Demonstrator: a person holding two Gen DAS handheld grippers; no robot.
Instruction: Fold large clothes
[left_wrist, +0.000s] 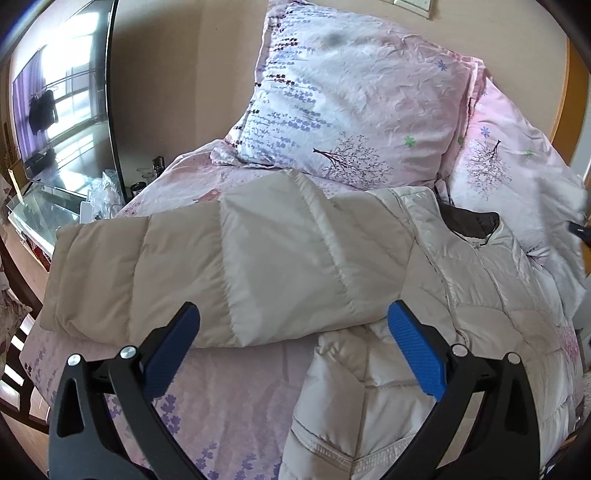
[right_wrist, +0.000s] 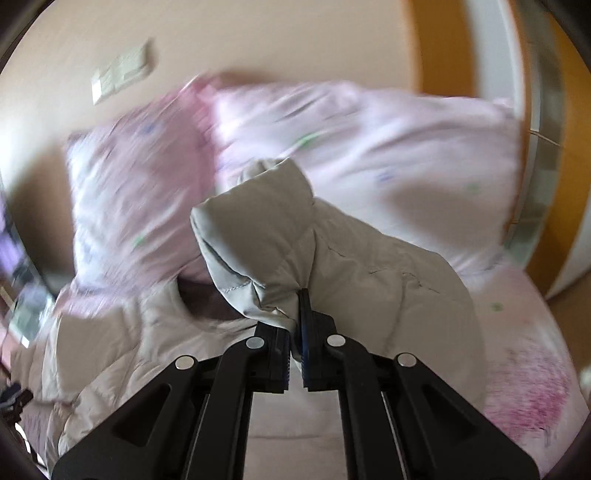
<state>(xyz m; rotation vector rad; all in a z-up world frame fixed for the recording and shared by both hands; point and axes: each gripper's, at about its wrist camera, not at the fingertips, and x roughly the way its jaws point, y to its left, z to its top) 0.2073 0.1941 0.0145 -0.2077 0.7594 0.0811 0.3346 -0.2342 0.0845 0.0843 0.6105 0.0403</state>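
Observation:
A cream quilted puffer jacket (left_wrist: 461, 295) lies spread on the bed, its dark collar lining toward the pillows. One sleeve (left_wrist: 207, 266) lies folded across to the left. My left gripper (left_wrist: 293, 319) hangs just above that sleeve's near edge, open, with nothing between its blue pads (left_wrist: 413, 350). In the right wrist view my right gripper (right_wrist: 295, 306) is shut on the cuff end of the other sleeve (right_wrist: 295, 236), which is lifted above the jacket body (right_wrist: 110, 339). That view is blurred by motion.
Two pink floral pillows (left_wrist: 351, 103) lean against the wall at the head of the bed. A floral sheet (left_wrist: 229, 398) covers the bed. A mirror (left_wrist: 62, 107) and a cluttered glass shelf stand at the left. An orange door frame (right_wrist: 436, 48) is at the right.

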